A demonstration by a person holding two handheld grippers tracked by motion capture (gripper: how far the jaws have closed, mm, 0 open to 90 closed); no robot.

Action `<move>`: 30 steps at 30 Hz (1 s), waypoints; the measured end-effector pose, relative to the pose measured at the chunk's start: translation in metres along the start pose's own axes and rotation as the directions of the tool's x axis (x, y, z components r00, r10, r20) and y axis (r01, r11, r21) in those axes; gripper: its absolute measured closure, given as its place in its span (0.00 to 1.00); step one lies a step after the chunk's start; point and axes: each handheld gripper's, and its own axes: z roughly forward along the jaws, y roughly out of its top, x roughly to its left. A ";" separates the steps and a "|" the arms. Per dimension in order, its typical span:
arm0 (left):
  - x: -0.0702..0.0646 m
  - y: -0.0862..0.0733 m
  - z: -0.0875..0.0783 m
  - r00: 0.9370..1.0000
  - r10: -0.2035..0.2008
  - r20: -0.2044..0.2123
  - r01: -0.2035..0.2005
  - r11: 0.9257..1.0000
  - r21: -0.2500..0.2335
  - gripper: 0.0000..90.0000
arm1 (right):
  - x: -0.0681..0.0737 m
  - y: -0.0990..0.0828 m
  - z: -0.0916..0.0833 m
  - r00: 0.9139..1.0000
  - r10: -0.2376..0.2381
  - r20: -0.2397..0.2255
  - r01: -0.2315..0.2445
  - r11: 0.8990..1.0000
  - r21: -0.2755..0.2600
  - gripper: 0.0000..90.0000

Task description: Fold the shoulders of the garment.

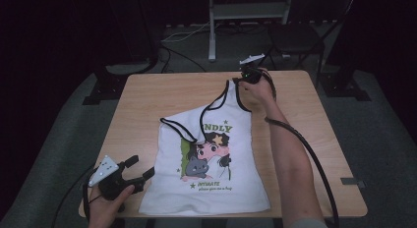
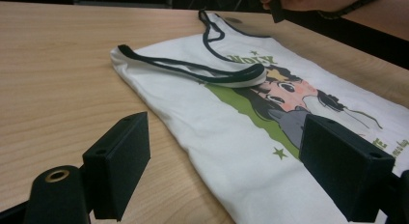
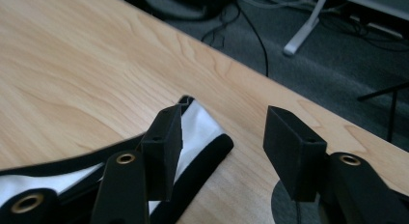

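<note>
A white tank top [image 1: 211,188] with black trim and a cartoon print lies flat on the wooden table [image 1: 147,100]. One strap [image 1: 179,128] is folded down over the chest; the other strap [image 1: 231,90] reaches toward the far edge. My right gripper [image 1: 243,80] is at that far strap's tip [image 3: 205,130], which lies under and beside one jaw; the jaws [image 3: 224,125] stand apart with no pad pressing on it. Near the front left corner my left gripper [image 1: 141,167] is open beside the shirt's lower left hem, with the cloth [image 2: 217,137] lying between and beyond its jaws [image 2: 224,137].
Behind the table's far edge are a dark chair [image 1: 295,39], a white stand leg [image 1: 212,26] and cables [image 1: 182,36] on the grey floor. Bare wood lies left of the shirt and along the right side.
</note>
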 end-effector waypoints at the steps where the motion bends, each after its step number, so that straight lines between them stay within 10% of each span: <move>1: 0.000 -0.001 0.000 1.000 -0.004 -0.002 0.004 1.000 0.000 0.20 | -0.001 0.000 0.003 1.000 0.011 -0.006 -0.011 1.000 0.002 0.55; 30: 0.000 -0.001 0.000 1.000 -0.003 -0.001 0.003 1.000 0.007 0.20 | -0.006 -0.014 0.024 0.989 0.075 -0.128 -0.076 0.997 -0.005 0.90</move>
